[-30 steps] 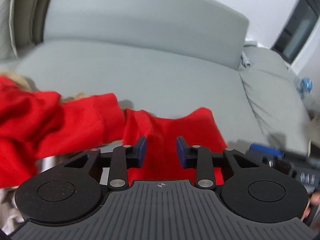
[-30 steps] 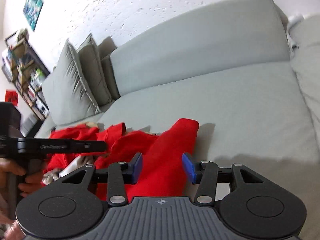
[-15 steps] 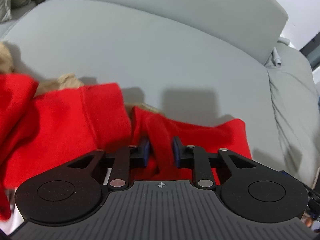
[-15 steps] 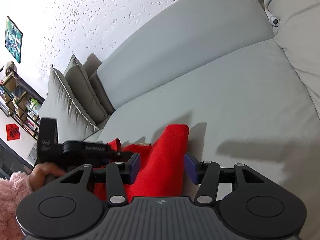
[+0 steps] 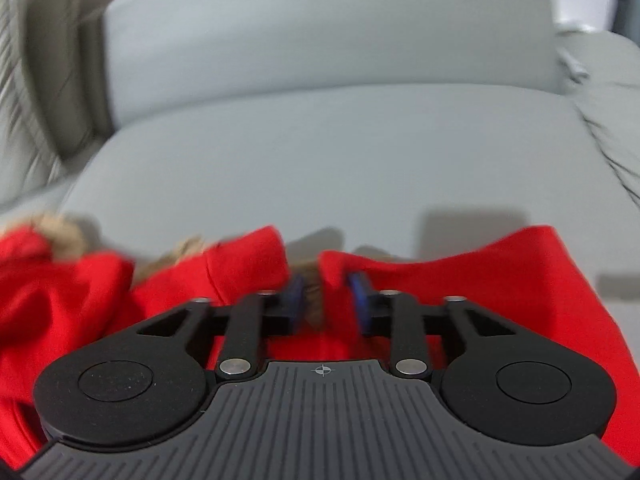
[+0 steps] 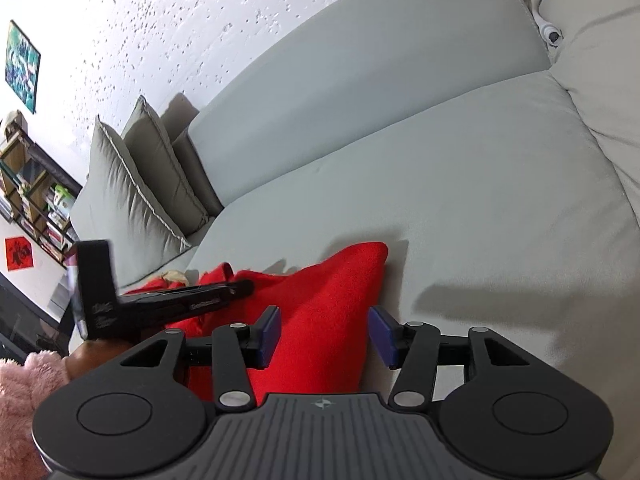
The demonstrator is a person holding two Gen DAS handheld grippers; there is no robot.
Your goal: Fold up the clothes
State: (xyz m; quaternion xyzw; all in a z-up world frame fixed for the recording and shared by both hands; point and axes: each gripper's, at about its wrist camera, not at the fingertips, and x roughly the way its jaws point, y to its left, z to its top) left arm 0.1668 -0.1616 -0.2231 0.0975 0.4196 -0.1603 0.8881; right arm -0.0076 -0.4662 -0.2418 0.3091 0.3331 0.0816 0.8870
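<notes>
Red garment (image 5: 500, 280): spread rumpled on the grey sofa seat (image 5: 340, 168), laid out for folding.
Left gripper (image 5: 326, 296): jaws just reopened, released, straddling a raised fold of cloth.
Right gripper (image 6: 324, 334): released, jaws astride the garment's corner, likely lining up a pinch.

Grey fabric sofa (image 6: 460, 200), seat cushion broad and smooth. Two grey piped throw cushions (image 6: 132, 188) upright against its backrest at the left end. White speckled wall (image 6: 180, 28) behind. Small blue-green framed picture (image 6: 22, 66) on wall; open bookshelf (image 6: 32, 200) below; red paper square (image 6: 18, 254) lower still.
</notes>
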